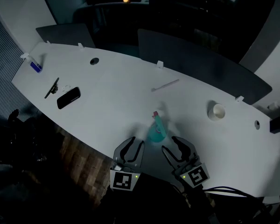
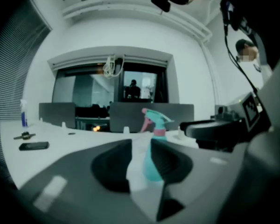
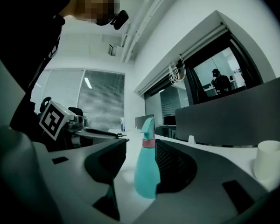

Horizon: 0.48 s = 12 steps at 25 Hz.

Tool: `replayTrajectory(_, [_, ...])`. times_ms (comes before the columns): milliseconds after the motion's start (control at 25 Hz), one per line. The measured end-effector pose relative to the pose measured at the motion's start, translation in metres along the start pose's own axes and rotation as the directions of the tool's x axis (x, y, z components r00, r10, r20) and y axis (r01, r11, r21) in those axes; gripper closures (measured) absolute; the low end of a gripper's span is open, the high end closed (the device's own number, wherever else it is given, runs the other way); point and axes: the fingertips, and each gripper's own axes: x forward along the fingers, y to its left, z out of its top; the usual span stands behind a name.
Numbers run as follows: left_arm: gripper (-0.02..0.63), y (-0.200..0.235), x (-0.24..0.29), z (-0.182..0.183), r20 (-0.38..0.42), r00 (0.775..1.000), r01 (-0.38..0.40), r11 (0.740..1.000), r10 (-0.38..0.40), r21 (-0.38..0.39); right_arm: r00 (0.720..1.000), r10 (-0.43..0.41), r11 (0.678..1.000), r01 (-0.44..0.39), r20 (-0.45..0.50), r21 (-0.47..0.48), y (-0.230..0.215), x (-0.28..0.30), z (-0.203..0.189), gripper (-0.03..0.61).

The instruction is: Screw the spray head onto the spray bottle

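We see the spray bottle standing upright on the white tabletop, near its front edge and just beyond the tips of both grippers. Its teal spray head already sits on top of it, with a pink collar where the head meets the body.

The left gripper lies to the left of the bottle, apart from it. In the left gripper view its jaws stand only narrowly apart, with nothing pinched between them. We see the bottle through that slim gap, farther off on the tabletop.

The right gripper sits to the right of the bottle with its jaws spread wide. In the right gripper view the bottle stands at the mouth of the gap, close against the jaw on that view's right and clear of the other jaw. We cannot tell whether it touches that nearer jaw, and the jaws do not clamp it.

Farther out on the tabletop we find a thin white rod behind the bottle and a white cup to the right. To the left lie a dark phone and a dark pen-like thing, with a small blue-bottomed bottle at the far corner. Dark partitions stand along the far edge
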Motion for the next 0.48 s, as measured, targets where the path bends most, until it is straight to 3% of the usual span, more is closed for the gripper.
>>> replayTrajectory(80, [0.513,0.007,-0.010,0.004,0.012,0.999,-0.037,0.999,0.037,0.017,0.999,-0.035,0.998,0.034,-0.002,-0.056,0.007,0.002,0.001,0.385])
replayTrajectory(160, [0.608,0.010,-0.025,0.006,0.022,0.997,-0.072,0.997,0.071,0.034,0.997,-0.082,0.992,0.082,0.004,-0.091,0.017,0.000,0.001,0.385])
replayTrajectory(200, [0.609,0.009,-0.033,0.007,0.023,0.996,-0.083,0.996,0.082,0.041,0.994,-0.112,0.988,0.113,0.014,-0.101,0.022,-0.003,0.003,0.389])
replayTrajectory(280, [0.609,0.003,-0.048,0.008,0.030,0.997,-0.078,0.995,0.077,0.060,0.984,-0.175,0.977,0.178,0.034,-0.119,0.032,-0.014,0.009,0.568])
replayTrajectory(480, [0.609,-0.024,-0.096,0.012,0.058,0.998,-0.028,0.986,0.018,0.161,0.958,-0.281,0.954,0.284,0.052,-0.093,0.078,-0.053,0.014,0.572])
